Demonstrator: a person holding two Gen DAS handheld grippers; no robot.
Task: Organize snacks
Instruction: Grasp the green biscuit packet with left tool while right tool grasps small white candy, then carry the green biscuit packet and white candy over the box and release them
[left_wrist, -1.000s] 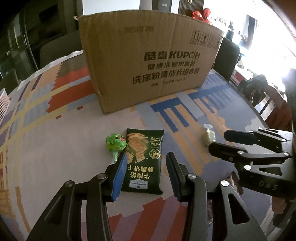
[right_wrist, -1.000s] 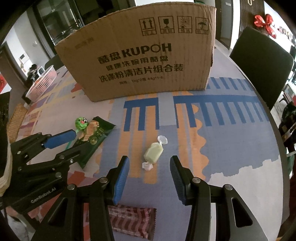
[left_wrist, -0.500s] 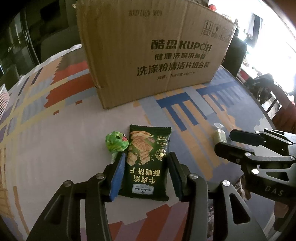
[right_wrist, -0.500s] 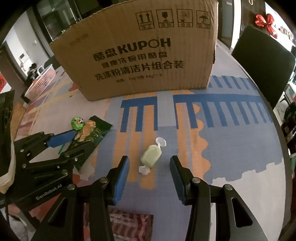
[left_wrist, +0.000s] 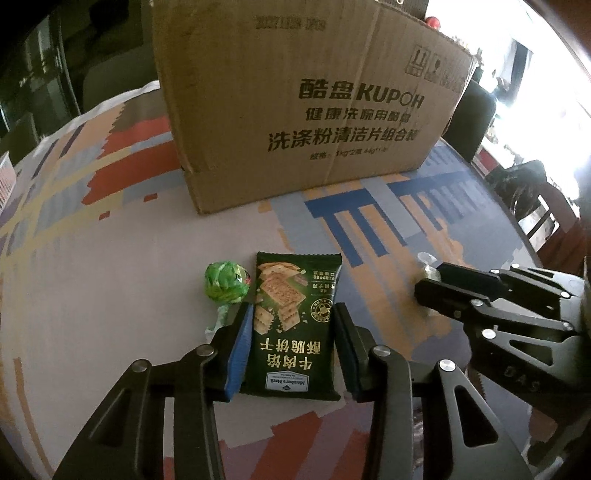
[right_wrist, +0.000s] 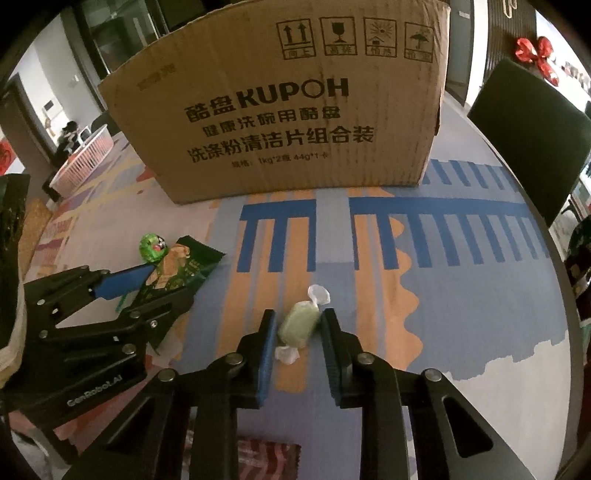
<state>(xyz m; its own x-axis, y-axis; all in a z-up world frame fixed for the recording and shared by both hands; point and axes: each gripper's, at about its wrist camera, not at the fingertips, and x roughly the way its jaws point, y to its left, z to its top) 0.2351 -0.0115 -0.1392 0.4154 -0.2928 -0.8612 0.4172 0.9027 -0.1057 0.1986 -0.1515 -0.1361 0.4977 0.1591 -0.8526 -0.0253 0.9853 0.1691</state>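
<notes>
Left wrist view: one cracker packet (left_wrist: 295, 325) at lower centre, flanked by the left claw (left_wrist: 291, 332), jaws closing in (contact unclear); one lollipop (left_wrist: 225, 282) beside it; one cardboard box (left_wrist: 303, 99) above, bare worktop (left_wrist: 92, 277) at left.

Right wrist view: the right claw (right_wrist: 298, 330), just narrowed, hugs one pale-green candy (right_wrist: 298, 321) at centre; open worktop at right.

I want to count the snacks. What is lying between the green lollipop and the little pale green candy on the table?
The dark green cracker packet, seen best in the left wrist view, beside the lollipop; patterned tablecloth separates it from the candy.

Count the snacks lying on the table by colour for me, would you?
Dark green: 1, the cracker packet
Bright green: 1, the lollipop
Pale green: 1, the wrapped candy
Red striped: 1, the packet at the near edge
Total: 4
</notes>
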